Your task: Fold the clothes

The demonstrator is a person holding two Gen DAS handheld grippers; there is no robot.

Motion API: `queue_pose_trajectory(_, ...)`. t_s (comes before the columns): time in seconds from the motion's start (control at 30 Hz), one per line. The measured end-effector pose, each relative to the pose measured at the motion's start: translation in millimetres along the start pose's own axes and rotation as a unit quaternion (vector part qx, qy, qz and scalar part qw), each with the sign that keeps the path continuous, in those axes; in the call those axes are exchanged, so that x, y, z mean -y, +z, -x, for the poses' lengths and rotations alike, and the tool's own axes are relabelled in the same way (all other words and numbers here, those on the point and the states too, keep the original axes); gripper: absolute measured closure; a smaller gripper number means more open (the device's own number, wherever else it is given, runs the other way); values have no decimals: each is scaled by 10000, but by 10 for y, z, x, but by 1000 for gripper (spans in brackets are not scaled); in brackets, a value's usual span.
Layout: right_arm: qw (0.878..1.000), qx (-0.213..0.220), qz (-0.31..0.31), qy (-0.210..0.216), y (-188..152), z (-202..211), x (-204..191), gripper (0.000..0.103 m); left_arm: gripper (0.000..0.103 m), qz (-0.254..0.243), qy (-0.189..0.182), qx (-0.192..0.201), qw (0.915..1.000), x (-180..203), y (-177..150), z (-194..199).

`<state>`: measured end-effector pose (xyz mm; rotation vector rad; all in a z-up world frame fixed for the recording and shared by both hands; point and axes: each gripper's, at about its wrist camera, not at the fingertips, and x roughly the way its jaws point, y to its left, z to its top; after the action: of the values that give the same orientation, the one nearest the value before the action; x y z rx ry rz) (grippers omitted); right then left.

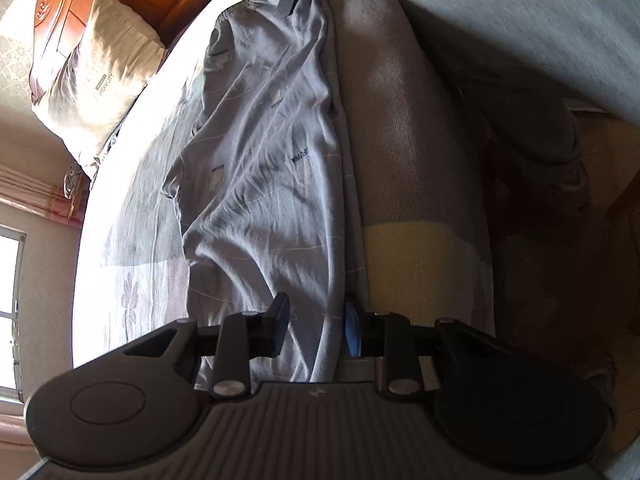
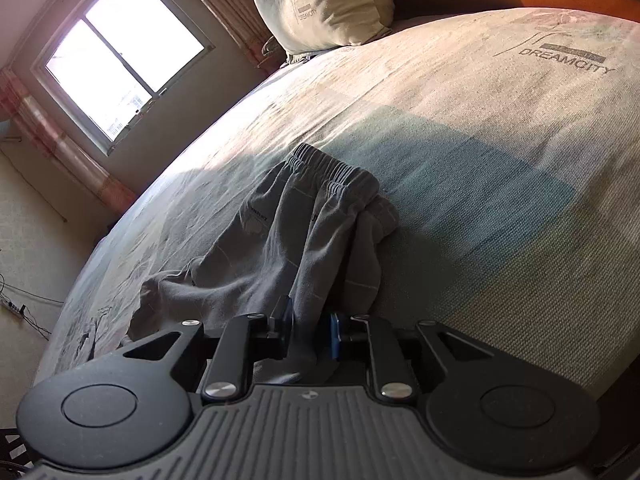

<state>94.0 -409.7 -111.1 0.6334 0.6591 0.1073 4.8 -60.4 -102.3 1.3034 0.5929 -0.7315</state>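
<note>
The left gripper (image 1: 316,330) straddles the grey printed cotton trousers (image 1: 264,168), parted; the right gripper (image 2: 311,332) pinches the waistband end. A loose left grip risks slipping cloth.

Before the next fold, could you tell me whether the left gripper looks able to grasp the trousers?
Likely yes: the left gripper is open and straddles the near end of the trousers on the bed, with nothing else between.

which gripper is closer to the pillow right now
Right. The right gripper holds the grey pants near their waistband end, the end toward the pillow. The left gripper straddles the far leg end.
</note>
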Motion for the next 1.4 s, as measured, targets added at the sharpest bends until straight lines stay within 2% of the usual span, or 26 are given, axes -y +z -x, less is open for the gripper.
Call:
queue_pose_trajectory(0.03,10000,11,-14,0,-2,-1,1,82,95,-47,-16,-2,10000,20,-5,-3)
queue_pose_trajectory(0.07,10000,26,9,-6,-3,2,-5,82,102,-94,-33,-3,10000,40,-10,-6)
queue_pose_trajectory(0.1,10000,38,33,-17,-1,7,-11,86,102,-139,-49,-5,9999,59,-15,-8)
queue_pose_trajectory(0.2,9998,96,147,-89,6,30,-45,90,103,155,-31,27,9999,-23,-54,35)
queue_pose_trajectory(0.27,9994,179,265,-129,12,67,-80,92,103,406,24,67,9991,-99,-84,90)
queue_pose_trajectory(0.47,9994,198,294,36,17,143,-163,94,103,725,117,-71,9973,-228,-191,161)
queue_pose_trajectory(0.6,9995,62,290,-145,-49,80,-109,94,103,1019,-126,-19,9947,-244,-211,139)
queue_pose_trajectory(0.73,9998,-4,33,-184,-36,93,8,93,101,1285,-469,66,9906,-244,-224,183)
queue_pose_trajectory(0.83,9987,251,199,-407,49,257,-9,88,94,1613,-819,233,9832,-352,-257,354)
queue_pose_trajectory(0.93,9942,637,554,-669,160,426,-129,77,92,1938,-1165,399,9733,-460,-291,526)
queue_pose_trajectory(1.0,9893,844,945,-721,206,478,-287,65,92,2192,-1034,492,9689,-616,-315,626)
queue_pose_trajectory(1.03,9866,894,1178,-696,216,470,-380,61,92,2344,-959,591,9656,-720,-288,619)
queue_pose_trajectory(1.1,9807,770,1698,-586,205,332,-567,44,92,2669,-848,815,9565,-928,-213,535)
queue_pose_trajectory(1.17,9741,493,2144,-516,180,56,-713,43,92,3014,-776,1064,9444,-1134,-119,382)
queue_pose_trajectory(1.23,9716,187,2294,-547,164,-216,-755,43,90,3497,-924,1106,9257,-1292,-53,73)
queue_pose_trajectory(1.33,9724,-101,2218,-721,118,-487,-696,43,91,4272,-1150,1003,8912,-1478,-3,-439)
queue_pose_trajectory(1.4,9767,-81,2040,-663,86,-486,-612,43,91,4660,-1342,729,8715,-1502,-131,-689)
